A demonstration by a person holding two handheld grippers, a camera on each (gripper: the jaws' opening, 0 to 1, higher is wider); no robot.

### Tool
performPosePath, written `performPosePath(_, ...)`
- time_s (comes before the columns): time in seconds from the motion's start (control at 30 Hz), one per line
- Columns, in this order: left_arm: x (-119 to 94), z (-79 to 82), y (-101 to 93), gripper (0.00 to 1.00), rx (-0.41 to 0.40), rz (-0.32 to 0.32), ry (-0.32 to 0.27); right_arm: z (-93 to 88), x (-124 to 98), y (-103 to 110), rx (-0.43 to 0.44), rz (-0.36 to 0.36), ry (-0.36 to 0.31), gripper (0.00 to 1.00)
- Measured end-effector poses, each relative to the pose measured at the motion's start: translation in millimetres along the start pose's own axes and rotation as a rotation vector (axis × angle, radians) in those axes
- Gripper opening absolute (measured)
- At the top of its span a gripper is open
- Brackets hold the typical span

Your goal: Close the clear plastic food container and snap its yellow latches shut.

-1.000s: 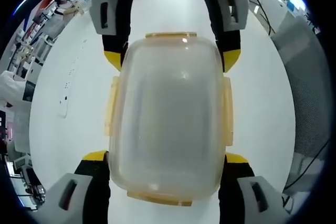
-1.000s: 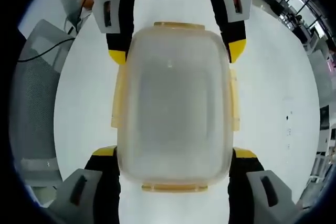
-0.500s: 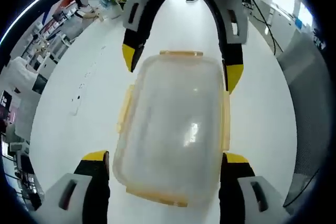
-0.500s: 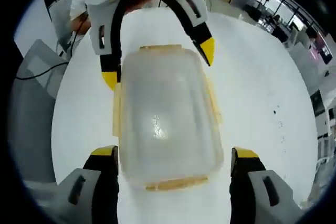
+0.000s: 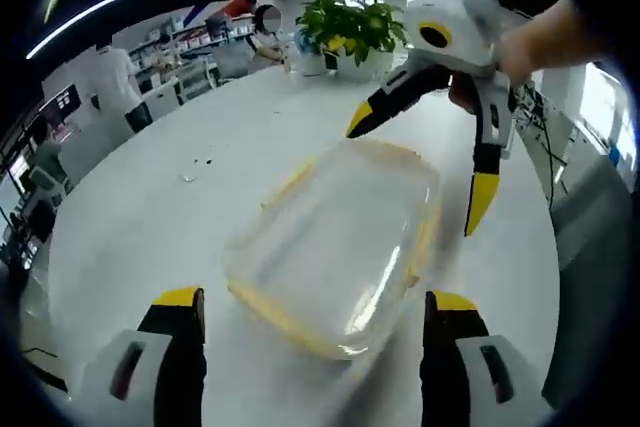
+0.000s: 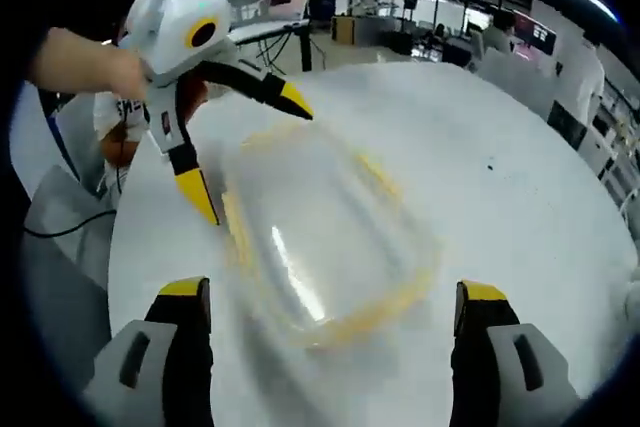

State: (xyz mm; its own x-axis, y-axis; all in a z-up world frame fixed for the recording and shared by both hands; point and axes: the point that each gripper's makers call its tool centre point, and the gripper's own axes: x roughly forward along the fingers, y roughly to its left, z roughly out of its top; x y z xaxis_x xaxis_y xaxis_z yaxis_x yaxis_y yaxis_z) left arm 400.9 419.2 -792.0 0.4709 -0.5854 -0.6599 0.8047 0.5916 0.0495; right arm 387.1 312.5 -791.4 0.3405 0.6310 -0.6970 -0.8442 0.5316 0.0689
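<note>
The clear plastic food container point(image 5: 335, 247) sits lid-on upon the white table point(image 5: 150, 217), its yellow latches point(image 6: 375, 175) blurred. Both grippers hang above it with jaws spread wide — the left gripper point(image 6: 245, 152) and right gripper point(image 5: 420, 162) touch nothing. A potted plant point(image 5: 350, 32) stands beyond.

A broad white counter point(image 5: 140, 217) carries everything, its glossy top catching pale reflections of the ceiling lights. Near its middle the clear plastic container point(image 5: 335, 242) rests directly on the surface with its lid on and yellow latches along its edges; motion blur makes it hard to say whether they are snapped down. At the far edge in the left gripper view a potted green plant point(image 5: 350, 32) seems to stand on the counter. A few small dark specks point(image 5: 195, 169) dot the top.
</note>
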Motion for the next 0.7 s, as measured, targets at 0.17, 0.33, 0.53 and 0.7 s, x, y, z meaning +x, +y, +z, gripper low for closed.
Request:
performPosePath(0.17, -9.2, 3.3, -6.4, 0.85, -0.072, 0.027, -0.084, 0.0, -2.5, 12.5, 0.074, -0.018, -0.077, 1.0)
performPosePath(0.33, -15.2, 3.8, -7.0, 0.87, -0.161, 0.058, -0.151, 0.3, -2.2, 17.2, 0.162, -0.06, -0.151, 1.0)
performPosePath(0.53, -16.0, -7.5, -11.6, 0.86, -0.214, 0.051, -0.151, -7.9, -4.1, 27.6, 0.164, -0.078, -0.151, 1.0)
performPosePath(0.7, -21.1, -7.0, -15.4, 0.85, -0.25, 0.055, -0.184, -12.9, -8.4, 27.7, 0.199, -0.088, -0.17, 1.0)
